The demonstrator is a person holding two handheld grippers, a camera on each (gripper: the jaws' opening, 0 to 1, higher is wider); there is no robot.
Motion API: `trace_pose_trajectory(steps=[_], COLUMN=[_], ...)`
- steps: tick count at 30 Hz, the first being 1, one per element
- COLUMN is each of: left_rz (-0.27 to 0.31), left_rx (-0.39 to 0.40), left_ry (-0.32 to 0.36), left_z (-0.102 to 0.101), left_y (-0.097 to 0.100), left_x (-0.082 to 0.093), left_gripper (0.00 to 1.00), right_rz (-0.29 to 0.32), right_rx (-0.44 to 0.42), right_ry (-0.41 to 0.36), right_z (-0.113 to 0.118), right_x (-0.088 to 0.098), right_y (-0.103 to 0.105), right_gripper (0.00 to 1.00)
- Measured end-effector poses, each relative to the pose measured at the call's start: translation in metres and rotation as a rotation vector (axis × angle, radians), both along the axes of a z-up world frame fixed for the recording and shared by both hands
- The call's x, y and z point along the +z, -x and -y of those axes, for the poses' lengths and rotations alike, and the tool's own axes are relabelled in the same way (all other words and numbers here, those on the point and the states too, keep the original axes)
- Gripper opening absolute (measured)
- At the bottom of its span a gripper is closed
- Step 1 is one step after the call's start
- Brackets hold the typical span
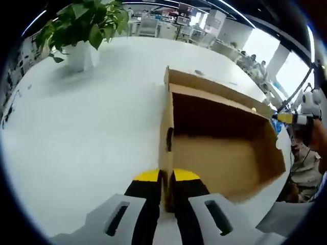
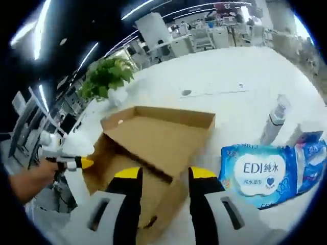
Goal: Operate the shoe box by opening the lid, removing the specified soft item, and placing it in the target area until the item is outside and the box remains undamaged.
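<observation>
Nearest in the left gripper view, the left tongs [image 1: 165, 179] are pinched together on the near wall of the shoe box [image 1: 225, 153], the cardboard edge standing between their yellow tips. In the right gripper view the right tongs [image 2: 159, 176] stand apart, with the raised lid [image 2: 153, 135] between and just beyond them, not gripped as far as I can tell. The box is open and its inside looks bare down to the brown floor, so I judge the opening and the emptying done. Right of the box on the white worktop [image 2: 230, 76] lies a soft blue pack of wipes [image 2: 260, 176], probably the item, already outside; whether that spot is the target area I cannot tell. Farther off stands a potted plant [image 2: 106, 76]. The cardboard shows no tears.
</observation>
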State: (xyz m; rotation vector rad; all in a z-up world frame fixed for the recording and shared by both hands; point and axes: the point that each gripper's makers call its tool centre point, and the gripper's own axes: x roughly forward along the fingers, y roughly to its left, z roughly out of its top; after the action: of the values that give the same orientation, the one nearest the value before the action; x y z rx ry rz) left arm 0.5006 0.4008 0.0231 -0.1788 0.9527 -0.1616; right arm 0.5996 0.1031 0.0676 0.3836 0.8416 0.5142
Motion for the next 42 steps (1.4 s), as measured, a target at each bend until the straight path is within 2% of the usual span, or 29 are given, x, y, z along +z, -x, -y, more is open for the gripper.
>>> trace_pose_trajectory(steps=[1,2,3,4,5,6,8,12,14,16,18,20,21,22,25,26,28,29,30,32,34,35,36,39,42], left_rz=[0.001,0.002,0.000,-0.002,-0.003,-0.005,-0.010,-0.007,-0.021,-0.015,-0.016,0.006,0.016,0.044,0.097,0.123,0.209,0.220,0.201,0.201,0.176,0.158,0.115,0.095,0.044], left_rx=[0.018,0.035,0.040,0.038,0.032,0.032,0.031,0.036,0.041,0.033,0.028,0.009,0.024,0.049,0.086,0.119,0.156,0.160,0.157,0.147,0.147,0.156,0.168,0.184,0.194], left_ry=[0.013,0.025,0.026,0.020,0.013,0.010,0.011,0.010,0.038,0.034,0.049,0.065,0.111,0.142,0.201,0.243,0.236,0.239,0.230,0.225,0.225,0.200,0.181,0.160,0.159], left_z=[0.000,-0.001,-0.001,0.000,0.001,0.001,0.004,0.005,0.009,0.010,0.012,0.014,0.016,0.015,0.008,0.005,-0.011,-0.014,-0.018,-0.018,-0.015,-0.017,-0.019,-0.021,-0.019], left_y=[0.000,0.000,0.000,0.001,0.002,0.003,0.006,0.006,0.007,0.007,0.008,0.009,0.008,0.004,-0.009,-0.020,-0.048,-0.060,-0.074,-0.098,-0.121,-0.132,-0.134,-0.145,-0.150], left_x=[0.000,0.000,0.000,0.000,0.000,0.000,-0.001,-0.001,-0.002,-0.002,-0.001,0.004,0.009,0.015,0.035,0.045,0.063,0.067,0.068,0.069,0.065,0.059,0.052,0.046,0.035], left_gripper=[0.05,0.05,0.05,0.05,0.05,0.05,0.05,0.05,0.07,0.07,0.09,0.10,0.10,0.11,0.14,0.15,0.17,0.19,0.20,0.20,0.21,0.21,0.21,0.16,0.11], right_rz=[-0.101,-0.193,-0.180,-0.162,-0.176,-0.164,-0.101,-0.073,-0.009,0.017,0.060,0.105,0.132,0.171,0.223,0.237,0.279,0.288,0.302,0.318,0.333,0.341,0.347,0.349,0.365], right_rx=[-0.021,0.035,0.083,0.067,0.054,0.056,0.083,0.091,0.092,0.093,0.094,0.094,0.093,0.075,0.074,0.069,0.058,0.055,0.047,0.039,0.027,0.027,0.024,0.001,-0.008], right_ry=[0.048,0.088,0.117,0.092,0.057,0.073,0.128,0.129,0.117,0.144,0.153,0.177,0.181,0.195,0.175,0.190,0.194,0.198,0.197,0.193,0.199,0.202,0.209,0.192,0.182], right_z=[0.010,0.011,0.009,0.005,0.000,-0.003,-0.004,-0.010,-0.013,-0.013,-0.015,-0.014,-0.015,-0.012,-0.013,-0.010,-0.008,-0.007,-0.005,-0.005,-0.005,-0.006,-0.007,-0.007,-0.009], right_x=[-0.019,-0.032,-0.041,-0.041,-0.038,-0.035,-0.031,-0.029,-0.025,-0.024,-0.023,-0.021,-0.019,-0.016,-0.012,-0.013,-0.011,-0.011,-0.011,-0.010,-0.010,-0.009,-0.009,-0.008,-0.006], right_y=[0.001,0.014,0.014,0.009,0.008,0.007,-0.003,-0.020,-0.034,-0.040,-0.044,-0.047,-0.049,-0.053,-0.055,-0.056,-0.059,-0.060,-0.061,-0.062,-0.063,-0.064,-0.064,-0.066,-0.069], right_gripper=[0.26,0.18,0.13,0.12,0.09,0.09,0.07,0.06,0.05,0.05,0.04,0.04,0.04,0.03,0.02,0.02,0.01,0.00,0.00,0.00,0.00,0.00,0.00,0.00,0.00])
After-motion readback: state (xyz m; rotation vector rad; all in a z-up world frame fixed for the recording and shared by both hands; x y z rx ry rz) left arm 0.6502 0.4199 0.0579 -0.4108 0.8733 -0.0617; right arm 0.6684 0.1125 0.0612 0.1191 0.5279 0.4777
